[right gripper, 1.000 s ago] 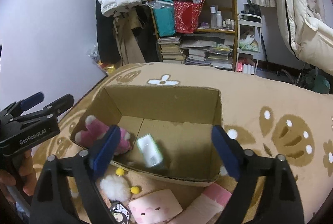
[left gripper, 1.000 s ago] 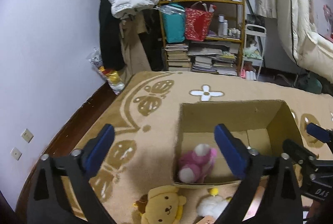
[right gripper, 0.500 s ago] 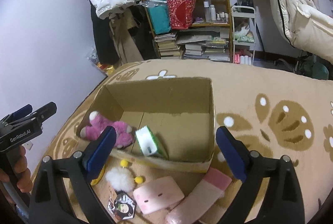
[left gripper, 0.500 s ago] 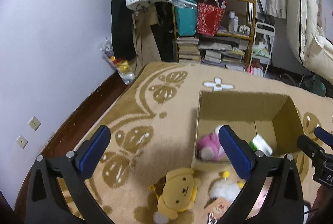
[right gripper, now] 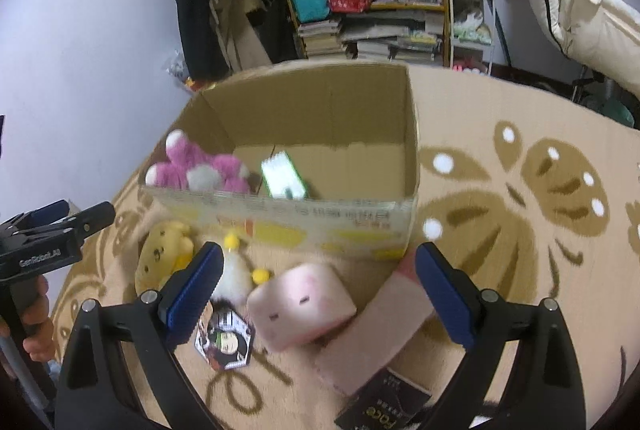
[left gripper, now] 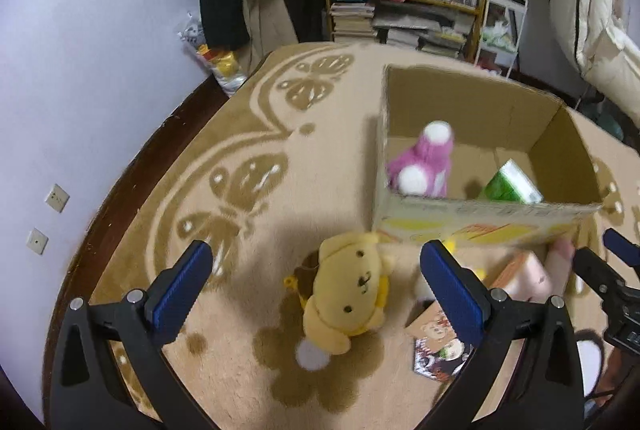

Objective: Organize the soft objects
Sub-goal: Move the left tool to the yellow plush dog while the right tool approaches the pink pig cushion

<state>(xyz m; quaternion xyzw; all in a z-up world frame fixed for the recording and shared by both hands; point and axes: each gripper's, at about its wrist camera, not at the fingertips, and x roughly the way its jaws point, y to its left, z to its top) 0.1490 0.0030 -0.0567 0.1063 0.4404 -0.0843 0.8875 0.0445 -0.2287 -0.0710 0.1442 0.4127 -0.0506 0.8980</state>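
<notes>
Now spread wide, left gripper (left gripper: 316,286) over yellow plush (left gripper: 346,300) on carpet (left gripper: 240,134); right gripper (right gripper: 320,286) just opened wider, empty, above pink cube plush (right gripper: 302,306); pink bear (right gripper: 196,166) and green pack (right gripper: 284,176) inside cardboard box (right gripper: 320,226).

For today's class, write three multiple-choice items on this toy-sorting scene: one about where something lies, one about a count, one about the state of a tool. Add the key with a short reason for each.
1. Where does the yellow plush dog lie?
A. inside the cardboard box
B. on the carpet in front of the box
C. on the shelf

2. How many things lie inside the cardboard box?
A. none
B. two
C. five

3. How does the right tool stand?
A. open, holding nothing
B. shut on the pink cube plush
C. shut on the box wall

Key: 1 B, it rests on the carpet outside the box wall. 2 B, only the pink plush and the green pack. 3 A, its fingers stand wide apart above the pink cube plush.
</notes>
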